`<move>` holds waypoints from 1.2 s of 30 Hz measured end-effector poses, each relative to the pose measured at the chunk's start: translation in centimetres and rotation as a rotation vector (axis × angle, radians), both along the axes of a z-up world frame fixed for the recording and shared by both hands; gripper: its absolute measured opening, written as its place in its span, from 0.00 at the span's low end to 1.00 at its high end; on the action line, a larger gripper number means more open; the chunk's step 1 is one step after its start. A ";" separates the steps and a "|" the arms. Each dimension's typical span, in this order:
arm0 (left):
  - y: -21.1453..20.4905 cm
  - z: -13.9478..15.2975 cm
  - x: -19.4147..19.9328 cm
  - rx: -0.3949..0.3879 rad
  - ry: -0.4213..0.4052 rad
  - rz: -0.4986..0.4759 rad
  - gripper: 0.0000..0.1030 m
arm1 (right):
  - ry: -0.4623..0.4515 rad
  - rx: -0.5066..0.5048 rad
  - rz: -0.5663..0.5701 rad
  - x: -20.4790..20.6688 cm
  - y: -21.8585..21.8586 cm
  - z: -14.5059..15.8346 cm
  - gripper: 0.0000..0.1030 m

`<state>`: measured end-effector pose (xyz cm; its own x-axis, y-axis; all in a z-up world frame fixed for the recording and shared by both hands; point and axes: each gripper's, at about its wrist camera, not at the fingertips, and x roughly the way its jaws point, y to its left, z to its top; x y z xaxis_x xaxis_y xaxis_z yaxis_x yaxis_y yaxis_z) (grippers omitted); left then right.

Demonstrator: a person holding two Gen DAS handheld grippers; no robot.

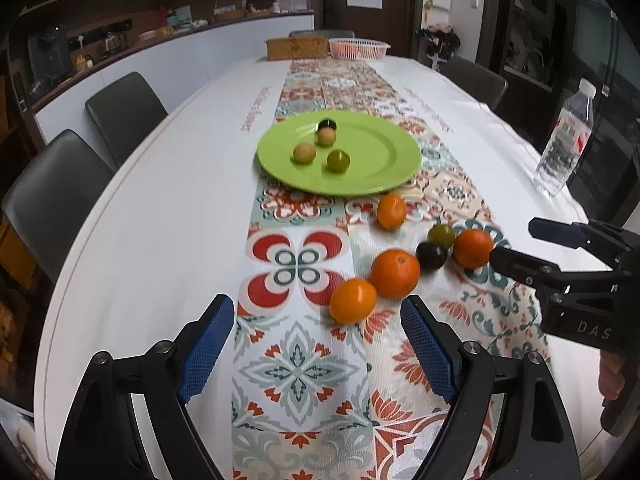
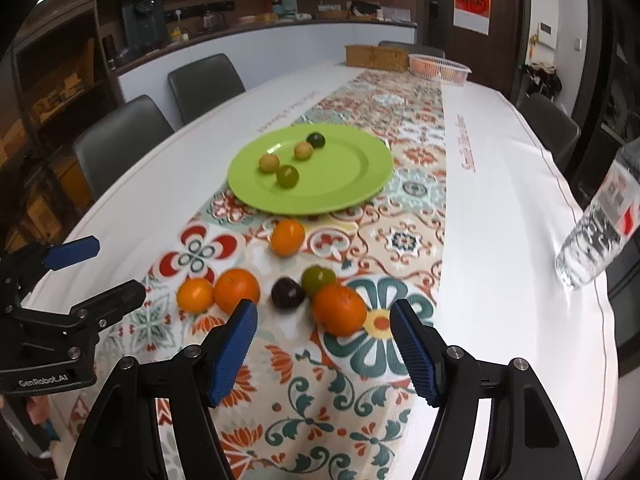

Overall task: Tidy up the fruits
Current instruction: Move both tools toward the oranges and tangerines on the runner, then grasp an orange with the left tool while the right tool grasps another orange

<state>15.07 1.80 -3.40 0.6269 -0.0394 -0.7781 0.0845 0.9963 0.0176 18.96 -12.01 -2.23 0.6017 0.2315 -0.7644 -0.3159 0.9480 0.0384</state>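
Note:
A green plate [image 1: 380, 160] [image 2: 340, 176] in the middle of the patterned runner holds several small fruits: two tan, one green, one dark. Nearer me lie several oranges, among them the closest one [image 1: 353, 300] just ahead of my open left gripper [image 1: 318, 340], near its right finger. Another orange [image 2: 339, 309] lies just in front of my open right gripper [image 2: 324, 320], untouched by the pads. A dark plum [image 2: 287, 293] and a green fruit [image 2: 318, 279] sit beside it. Each gripper shows in the other's view: the right gripper [image 1: 520, 244], the left gripper [image 2: 114, 270].
A clear water bottle [image 1: 564, 140] [image 2: 600, 220] stands near the table's right edge. A white basket [image 1: 358, 48] and a brown box [image 1: 296, 48] sit at the far end. Grey chairs [image 1: 124, 108] line the left side.

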 end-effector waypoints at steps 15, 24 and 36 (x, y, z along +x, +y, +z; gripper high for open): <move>-0.4 -3.3 1.3 0.043 0.079 -0.045 0.83 | 0.071 -0.038 -0.024 1.1 -0.4 -3.0 0.67; -0.6 -4.0 2.6 0.038 0.094 -0.060 0.83 | 0.089 -0.036 -0.021 2.0 -0.2 -3.7 0.65; -0.7 -4.3 3.5 -0.015 0.116 -0.077 0.63 | 0.109 -0.029 0.002 3.1 0.4 -4.3 0.53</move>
